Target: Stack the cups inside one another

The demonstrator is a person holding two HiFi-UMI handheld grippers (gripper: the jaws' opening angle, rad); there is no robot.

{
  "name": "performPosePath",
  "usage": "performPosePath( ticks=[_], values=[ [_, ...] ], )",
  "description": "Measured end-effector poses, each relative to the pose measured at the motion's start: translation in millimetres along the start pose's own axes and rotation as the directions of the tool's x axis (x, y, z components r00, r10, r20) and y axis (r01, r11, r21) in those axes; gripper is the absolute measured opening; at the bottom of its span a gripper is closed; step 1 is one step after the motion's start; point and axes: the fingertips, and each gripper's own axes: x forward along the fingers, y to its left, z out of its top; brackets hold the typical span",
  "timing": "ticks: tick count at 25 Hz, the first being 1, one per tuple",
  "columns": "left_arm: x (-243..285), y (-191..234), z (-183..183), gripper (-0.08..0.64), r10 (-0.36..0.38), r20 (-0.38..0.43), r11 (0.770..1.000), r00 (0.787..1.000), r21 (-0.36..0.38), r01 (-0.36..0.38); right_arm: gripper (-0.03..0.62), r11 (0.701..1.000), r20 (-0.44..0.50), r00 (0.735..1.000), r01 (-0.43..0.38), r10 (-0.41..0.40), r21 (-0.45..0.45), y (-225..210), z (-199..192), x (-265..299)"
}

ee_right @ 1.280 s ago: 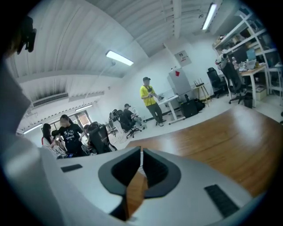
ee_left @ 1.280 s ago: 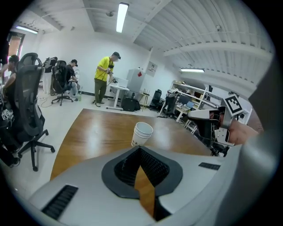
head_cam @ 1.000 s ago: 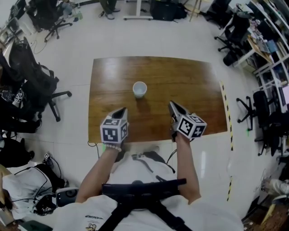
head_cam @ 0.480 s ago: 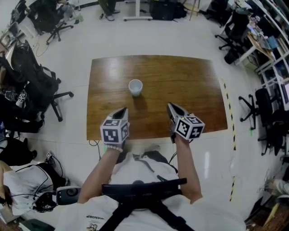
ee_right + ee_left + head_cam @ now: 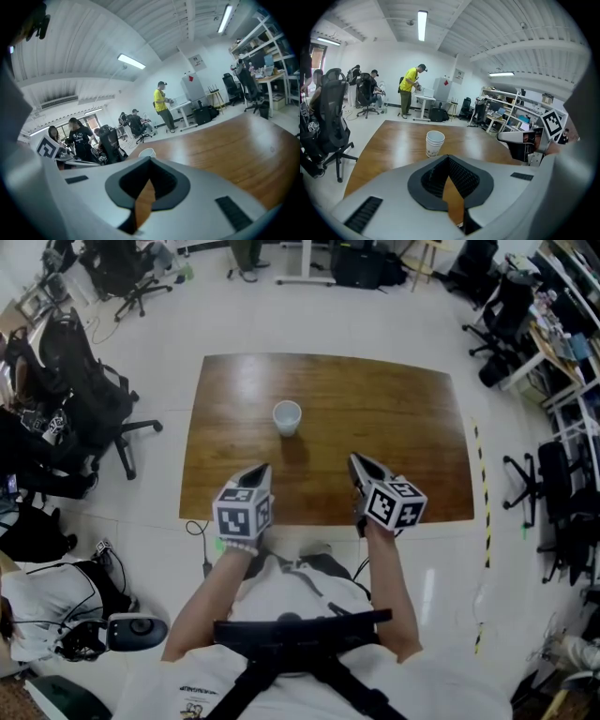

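A white paper cup stack (image 5: pixel 287 416) stands upright on the brown wooden table (image 5: pixel 403 427), left of its middle; two rims show, one inside the other, on the cup stack (image 5: pixel 434 143). Both grippers hover over the table's near edge, well short of the cups. My left gripper (image 5: pixel 260 468) is shut with nothing between its jaws, and it points towards the cups (image 5: pixel 449 158). My right gripper (image 5: pixel 356 458) is also shut and empty (image 5: pixel 150 159). In the right gripper view the rim of the cup stack (image 5: pixel 147 152) peeks just over the jaws.
Black office chairs (image 5: pixel 98 418) and bags crowd the floor left of the table. More chairs and desks (image 5: pixel 553 352) stand at the right. People work at a far desk, one in a yellow shirt (image 5: pixel 408 89). A yellow-black floor strip (image 5: pixel 480 484) runs past the table's right side.
The head view has shifted a little. The left gripper has moved slightly; the right one has hardly moved. The cup stack stands in the same place on the table.
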Motion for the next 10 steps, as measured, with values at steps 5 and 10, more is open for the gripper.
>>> performPosePath(
  ticks=[5, 10],
  values=[
    [-4.4, -5.8, 2.2, -0.005, -0.033, 0.036, 0.999, 0.999, -0.012, 0.034, 0.003, 1.0, -0.009, 1.0, -0.014, 0.014, -0.004, 0.5, -0.6, 2.7],
    [-9.9, -2.8, 6.2, -0.003, -0.063, 0.073, 0.997, 0.995, -0.034, 0.066, 0.003, 1.0, -0.011, 1.0, -0.027, 0.027, -0.005, 6.7, -1.9, 9.7]
  ],
)
